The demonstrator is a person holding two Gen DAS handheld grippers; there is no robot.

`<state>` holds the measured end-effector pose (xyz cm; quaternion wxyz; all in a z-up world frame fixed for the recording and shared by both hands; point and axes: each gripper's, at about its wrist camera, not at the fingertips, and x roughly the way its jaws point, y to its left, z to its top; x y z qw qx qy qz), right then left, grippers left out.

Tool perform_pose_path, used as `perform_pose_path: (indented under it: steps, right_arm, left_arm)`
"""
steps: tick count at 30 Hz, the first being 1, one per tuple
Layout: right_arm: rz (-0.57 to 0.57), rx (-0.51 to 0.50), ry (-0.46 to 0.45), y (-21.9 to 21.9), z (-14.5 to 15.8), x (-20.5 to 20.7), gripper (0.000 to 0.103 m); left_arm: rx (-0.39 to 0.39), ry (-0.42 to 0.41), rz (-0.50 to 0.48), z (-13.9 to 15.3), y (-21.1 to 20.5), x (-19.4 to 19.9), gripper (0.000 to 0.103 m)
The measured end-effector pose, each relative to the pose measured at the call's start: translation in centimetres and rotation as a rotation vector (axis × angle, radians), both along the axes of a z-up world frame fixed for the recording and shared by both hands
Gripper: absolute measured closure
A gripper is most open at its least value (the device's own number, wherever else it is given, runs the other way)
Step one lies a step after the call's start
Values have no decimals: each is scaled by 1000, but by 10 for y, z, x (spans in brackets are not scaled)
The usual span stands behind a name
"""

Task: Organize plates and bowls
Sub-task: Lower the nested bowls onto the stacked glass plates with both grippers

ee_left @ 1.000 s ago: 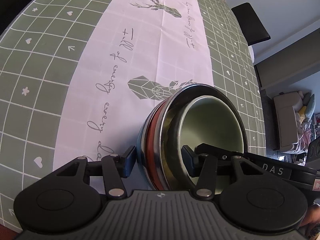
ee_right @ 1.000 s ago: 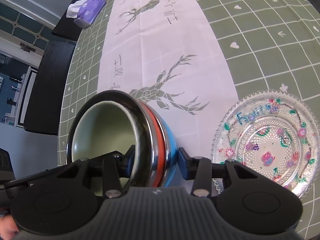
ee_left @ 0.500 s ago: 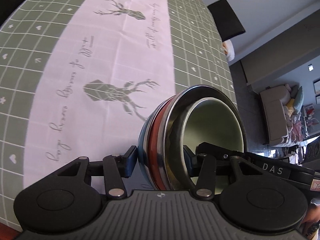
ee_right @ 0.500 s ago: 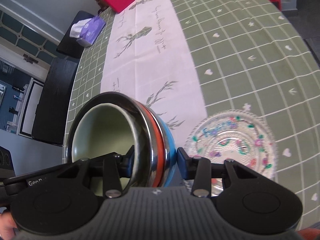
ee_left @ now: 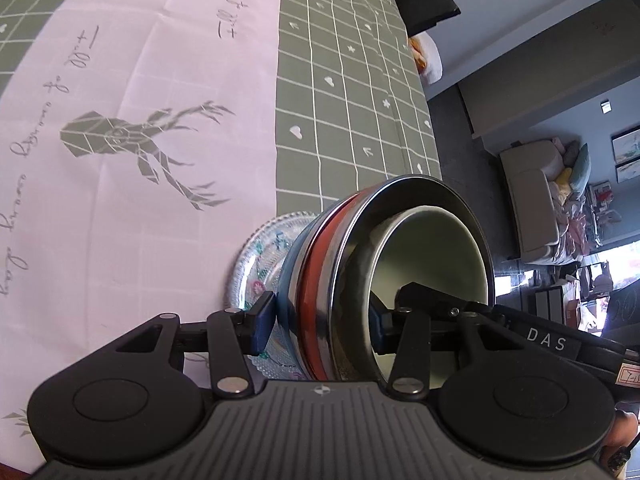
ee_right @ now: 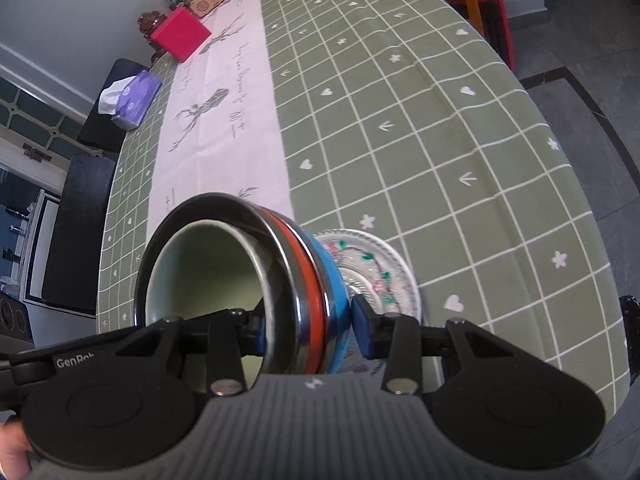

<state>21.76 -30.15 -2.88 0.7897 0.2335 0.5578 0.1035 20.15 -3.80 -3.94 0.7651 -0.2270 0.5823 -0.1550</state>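
A nested bowl stack, blue outside, then red, steel and a pale green bowl innermost, hangs tilted over the table. My left gripper is shut on its wall, one pad on the blue outside and one finger inside the green bowl. My right gripper is shut on the opposite wall in the same way. Under the stack lies a patterned glass plate, partly hidden by the bowls. Whether the stack touches the plate I cannot tell.
The green checked tablecloth has a white deer runner. A red box, a purple tissue pack and bottles stand at the far end. Black chairs flank the left edge. The table edge drops off to the right.
Both grippers have carried the bowl stack sideways across the runner to the glass plate. The plate, formerly beside the stack, now lies beneath it.
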Motion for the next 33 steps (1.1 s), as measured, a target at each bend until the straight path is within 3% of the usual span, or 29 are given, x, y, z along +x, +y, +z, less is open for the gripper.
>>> perform_pose_path:
  steps: [16, 27, 33]
  right_arm:
    - [9, -10, 33, -3, -21, -1, 65]
    - [-2, 15, 46, -7, -26, 1, 64]
    - [-3, 14, 42, -7, -24, 3, 60]
  left_arm:
    - [-9, 40, 19, -23, 0, -2, 52]
    - [23, 7, 6, -17, -3, -3, 52]
    - [-16, 11, 13, -22, 2, 0, 50]
